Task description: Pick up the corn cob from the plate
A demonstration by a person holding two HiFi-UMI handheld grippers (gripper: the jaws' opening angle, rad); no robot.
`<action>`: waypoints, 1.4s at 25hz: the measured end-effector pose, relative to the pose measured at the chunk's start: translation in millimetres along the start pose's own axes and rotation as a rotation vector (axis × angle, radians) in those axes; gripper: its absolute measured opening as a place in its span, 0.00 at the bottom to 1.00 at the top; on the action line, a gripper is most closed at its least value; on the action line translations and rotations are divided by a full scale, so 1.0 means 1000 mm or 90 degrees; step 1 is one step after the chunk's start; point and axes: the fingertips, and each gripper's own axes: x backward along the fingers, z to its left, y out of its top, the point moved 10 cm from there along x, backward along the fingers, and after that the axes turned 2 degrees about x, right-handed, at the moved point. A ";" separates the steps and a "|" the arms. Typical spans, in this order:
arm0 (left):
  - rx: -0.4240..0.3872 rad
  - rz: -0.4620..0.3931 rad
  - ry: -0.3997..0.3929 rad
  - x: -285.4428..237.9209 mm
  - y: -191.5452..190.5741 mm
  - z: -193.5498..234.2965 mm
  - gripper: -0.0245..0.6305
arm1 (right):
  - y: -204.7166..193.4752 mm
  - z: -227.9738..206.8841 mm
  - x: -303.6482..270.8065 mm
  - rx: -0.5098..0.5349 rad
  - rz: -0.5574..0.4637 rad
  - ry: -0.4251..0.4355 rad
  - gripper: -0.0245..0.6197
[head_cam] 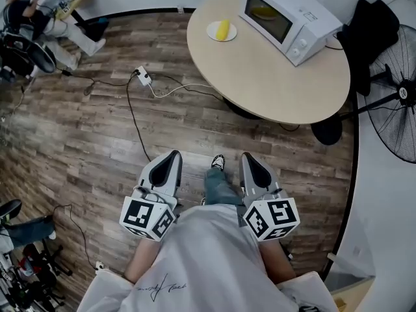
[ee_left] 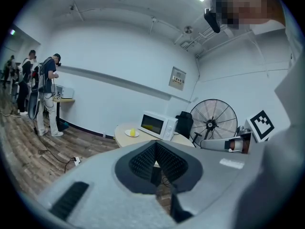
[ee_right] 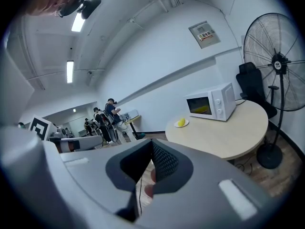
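A yellow corn cob (head_cam: 223, 29) lies on a small white plate (head_cam: 213, 33) near the far left edge of a round beige table (head_cam: 260, 77). The corn cob (ee_left: 132, 132) is small and distant in the left gripper view. In the right gripper view the corn cob (ee_right: 181, 122) is just as far away. My left gripper (head_cam: 173, 156) and right gripper (head_cam: 250, 157) are held side by side close to the person's body, over the wooden floor, well short of the table. Both point toward it, shut with nothing in them.
A white microwave (head_cam: 286, 15) with something yellow inside stands on the table behind the plate. A black standing fan (head_cam: 396, 109) and a black chair with a jacket (head_cam: 367, 34) are at the right. Cables and a power strip (head_cam: 143, 76) lie on the floor. People (ee_left: 47, 80) stand far left.
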 end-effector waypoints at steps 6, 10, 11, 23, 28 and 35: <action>0.004 0.003 0.009 -0.033 0.021 0.022 0.02 | 0.021 -0.011 -0.040 -0.002 0.009 0.008 0.06; 0.002 0.003 0.010 -0.054 0.029 0.031 0.02 | 0.029 -0.021 -0.062 -0.001 0.013 0.012 0.06; 0.001 0.003 0.011 -0.058 0.031 0.033 0.02 | 0.032 -0.022 -0.068 0.000 0.013 0.013 0.06; -0.017 -0.019 0.012 -0.123 0.064 0.051 0.02 | 0.070 -0.057 -0.122 0.006 -0.011 0.021 0.06; -0.021 -0.024 0.008 -0.149 0.073 0.052 0.02 | 0.081 -0.074 -0.140 0.009 -0.013 0.027 0.06; -0.021 -0.009 0.009 -0.178 0.077 0.052 0.02 | 0.090 -0.092 -0.158 0.006 -0.017 0.029 0.06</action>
